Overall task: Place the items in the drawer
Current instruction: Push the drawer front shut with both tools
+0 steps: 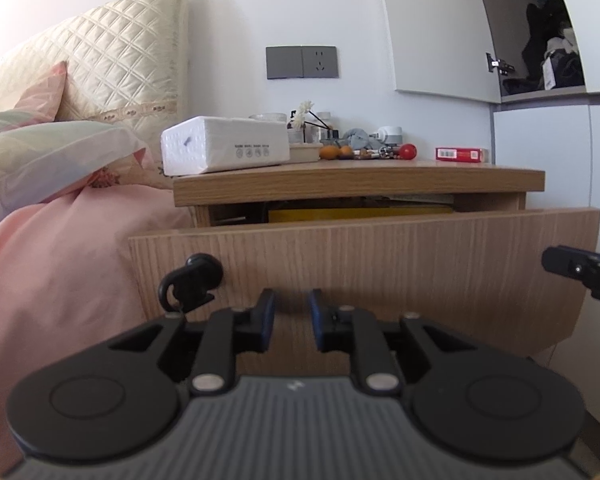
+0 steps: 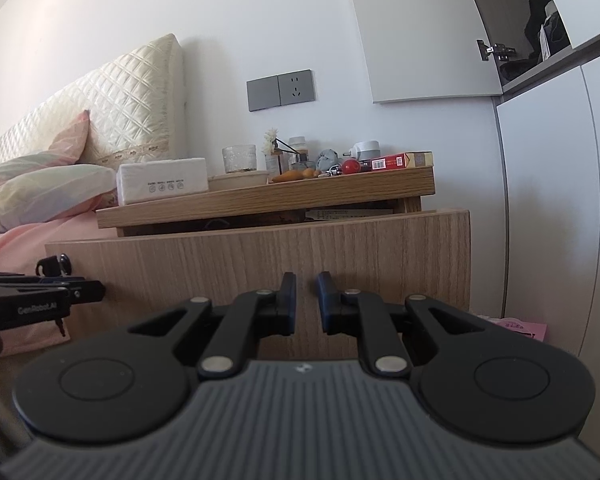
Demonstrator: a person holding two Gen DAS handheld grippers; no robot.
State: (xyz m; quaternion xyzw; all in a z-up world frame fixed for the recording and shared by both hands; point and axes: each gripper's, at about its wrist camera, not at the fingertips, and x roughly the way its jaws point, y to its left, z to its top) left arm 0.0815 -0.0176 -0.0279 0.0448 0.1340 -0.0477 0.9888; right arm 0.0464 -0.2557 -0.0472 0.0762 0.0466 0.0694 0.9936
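Left wrist view: left gripper point(image 1: 291, 305) before the pulled-out drawer point(image 1: 364, 264) front — fingers narrowly apart, nothing between. Right gripper point(image 2: 305, 289) fingers likewise nearly closed, empty. On the nightstand point(image 1: 356, 182) top: tissue pack point(image 1: 224, 145), red box point(image 1: 460, 154), red ball point(image 1: 409, 151), oranges point(image 1: 334, 152) — all above the drawer.

White wall point(image 1: 240, 12) ahead, daylight soft and even. Grey switch-and-socket plate point(image 1: 302, 62) on wall, above and beyond claw. Bed point(image 1: 60, 248) left of claw: pink cover, cream quilted headboard cushion point(image 1: 112, 60), pastel pillow point(image 1: 48, 152). Wooden nightstand point(image 1: 356, 182) straight ahead, just beside bed. White wardrobe point(image 2: 540, 184) right of claw; upper door point(image 1: 432, 24) swung open, dark clutter inside, hinge point(image 1: 498, 65) showing.
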